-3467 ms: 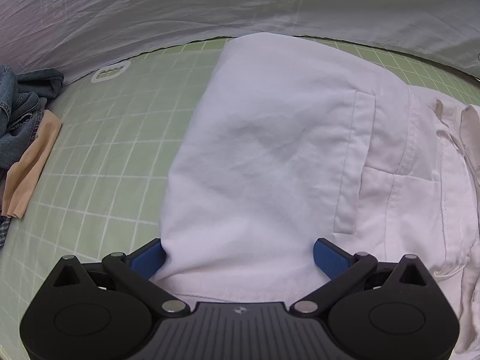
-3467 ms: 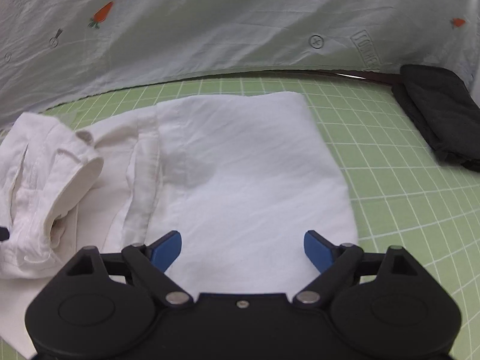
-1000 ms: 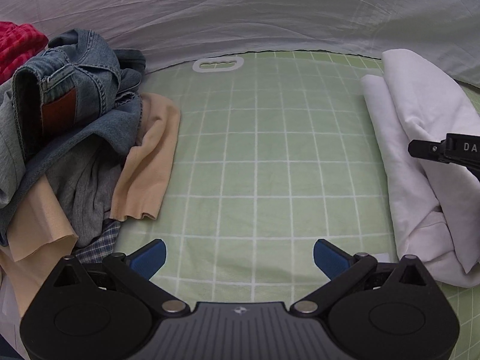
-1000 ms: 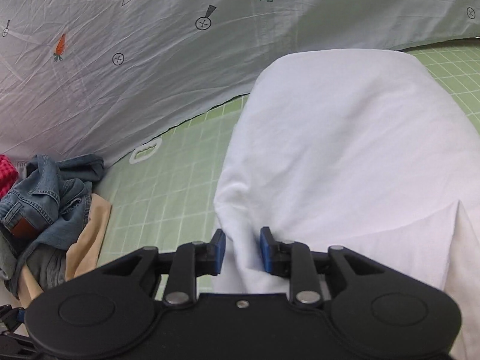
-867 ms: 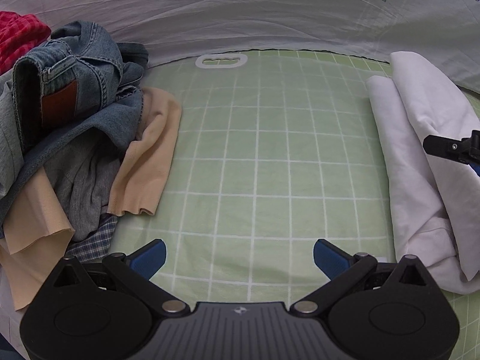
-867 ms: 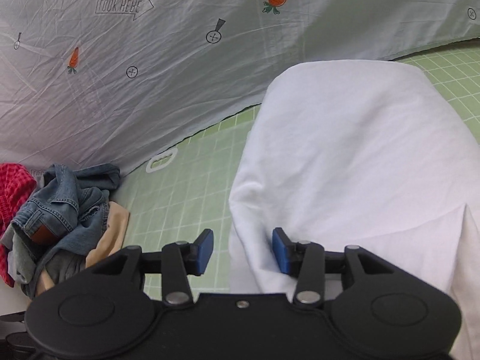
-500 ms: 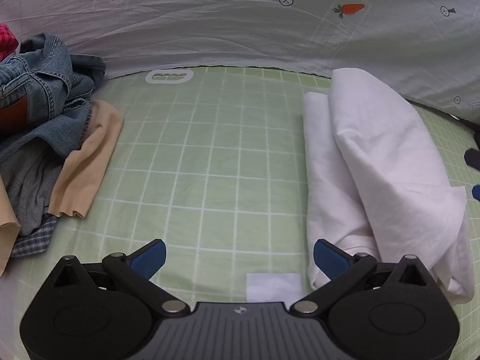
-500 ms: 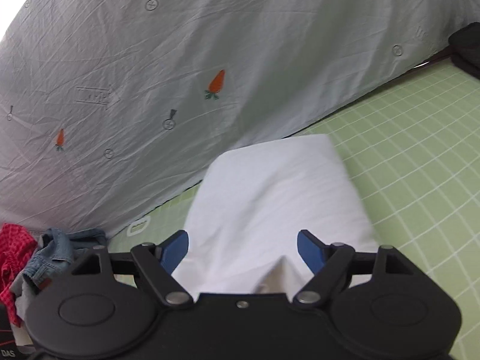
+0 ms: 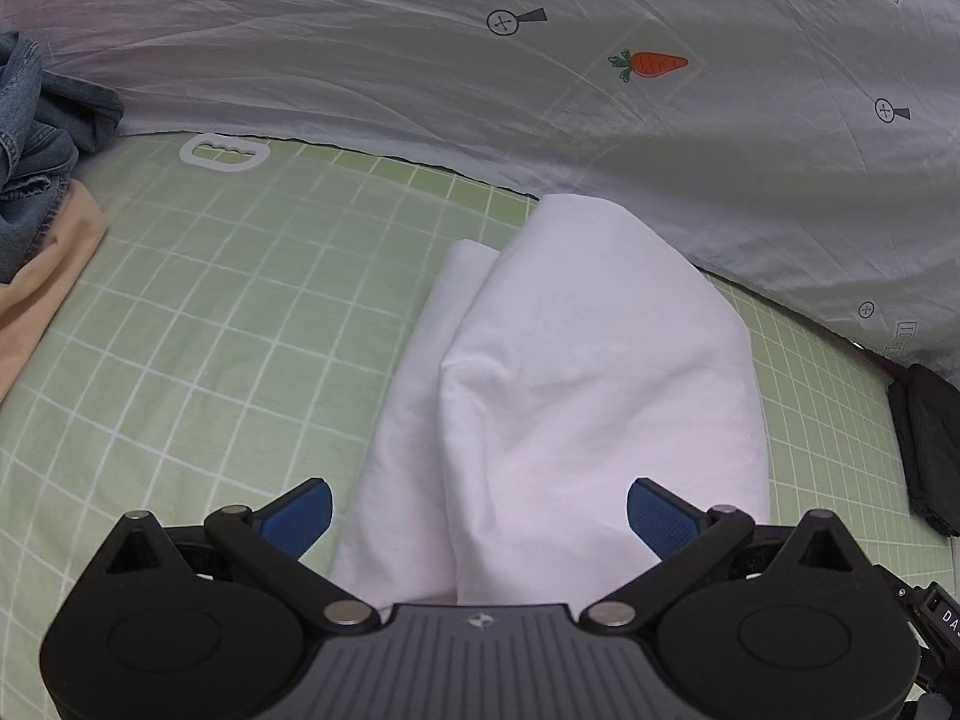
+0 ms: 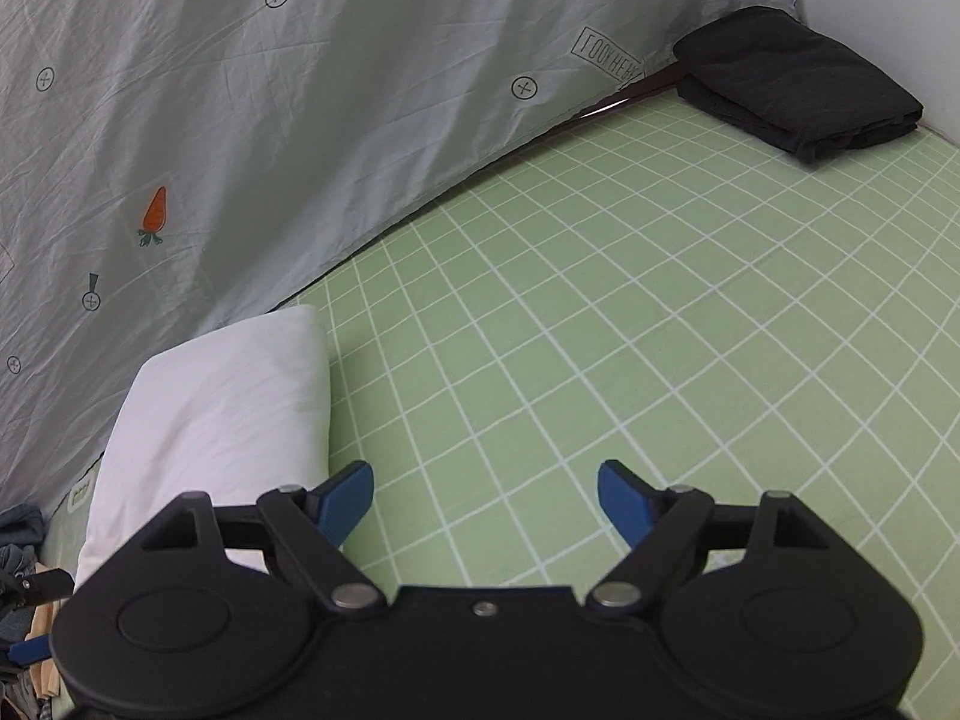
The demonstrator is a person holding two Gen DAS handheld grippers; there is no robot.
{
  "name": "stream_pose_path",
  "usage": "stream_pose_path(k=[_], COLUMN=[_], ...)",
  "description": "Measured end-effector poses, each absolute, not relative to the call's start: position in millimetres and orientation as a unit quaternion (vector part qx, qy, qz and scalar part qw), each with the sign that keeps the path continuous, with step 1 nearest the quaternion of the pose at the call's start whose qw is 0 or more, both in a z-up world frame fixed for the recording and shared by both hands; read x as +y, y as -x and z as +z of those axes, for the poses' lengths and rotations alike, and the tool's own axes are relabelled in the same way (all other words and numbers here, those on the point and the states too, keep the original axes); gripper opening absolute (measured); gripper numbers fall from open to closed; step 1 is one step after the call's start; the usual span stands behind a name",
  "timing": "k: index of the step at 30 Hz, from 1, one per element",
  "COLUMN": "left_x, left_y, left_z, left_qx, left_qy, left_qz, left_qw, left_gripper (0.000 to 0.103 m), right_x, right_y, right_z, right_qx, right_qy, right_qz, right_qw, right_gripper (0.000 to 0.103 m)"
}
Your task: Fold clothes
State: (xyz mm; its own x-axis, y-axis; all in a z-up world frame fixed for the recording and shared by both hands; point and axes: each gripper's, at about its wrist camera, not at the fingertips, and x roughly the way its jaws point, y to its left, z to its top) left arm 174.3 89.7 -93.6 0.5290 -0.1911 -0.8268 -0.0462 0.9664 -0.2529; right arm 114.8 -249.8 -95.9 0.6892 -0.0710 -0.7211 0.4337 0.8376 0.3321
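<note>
White folded garment (image 9: pixel 576 372), the object of the task, lies on my green gridded mat (image 9: pixel 228 324), its far end close to the backdrop. It is doubled into a thick bundle, with a narrower fold showing along its left edge in the left wrist view.

Printed grey sheet (image 10: pixel 252 138) rises behind the mat as a backdrop, marked with orange carrots, crossed circles and boxed lettering.

Green gridded mat covers the table; in the right wrist view a wide bare stretch of it runs from the white garment (image 10: pixel 222 414) to the far corner.

Pile of unfolded clothes (image 9: pixel 36 138), blue denim over a tan piece, sits at the mat's left margin, well apart from the white garment.

Black folded garment (image 10: pixel 798 84) rests at the far right corner of the mat, against the backdrop's foot.

My left claw (image 9: pixel 479 513) hovers over the near end of the white garment, released: both blue pads stand wide apart and neither presses on the cloth, though the bundle lies between them in the view.

My right claw (image 10: pixel 485 504) is likewise released and empty, its pads spread over bare mat just beside the white garment's right edge.

White oval cut-out (image 9: pixel 223 151) marks the mat's far left edge.
</note>
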Motion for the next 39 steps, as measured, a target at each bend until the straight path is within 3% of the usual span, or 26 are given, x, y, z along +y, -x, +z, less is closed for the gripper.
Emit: stream_pose_path(k=[6, 11, 18, 25, 39], left_x=[79, 124, 163, 167, 147], left_y=[-175, -167, -144, -141, -198], left_z=[-122, -134, -139, -135, -132], left_qx=[0.527, 0.56, 0.573, 0.567, 0.525], left_qy=[0.038, 0.082, 0.05, 0.021, 0.08], left_qz=[-0.034, -0.041, -0.075, -0.103, -0.128], left_qw=[0.848, 0.823, 0.815, 0.817, 0.838], left_gripper=[0.103, 0.103, 0.103, 0.103, 0.103], right_x=[-251, -245, -220, -187, -180], right_y=[-123, -130, -137, -135, -134], right_z=[-102, -114, -129, -133, -123], right_qx=[0.378, 0.391, 0.405, 0.419, 0.422], right_qy=[-0.217, -0.223, -0.24, -0.235, -0.209], right_qz=[-0.124, -0.123, -0.119, -0.112, -0.124], right_qw=[0.891, 0.884, 0.874, 0.87, 0.873], right_gripper=[0.083, 0.083, 0.083, 0.083, 0.086])
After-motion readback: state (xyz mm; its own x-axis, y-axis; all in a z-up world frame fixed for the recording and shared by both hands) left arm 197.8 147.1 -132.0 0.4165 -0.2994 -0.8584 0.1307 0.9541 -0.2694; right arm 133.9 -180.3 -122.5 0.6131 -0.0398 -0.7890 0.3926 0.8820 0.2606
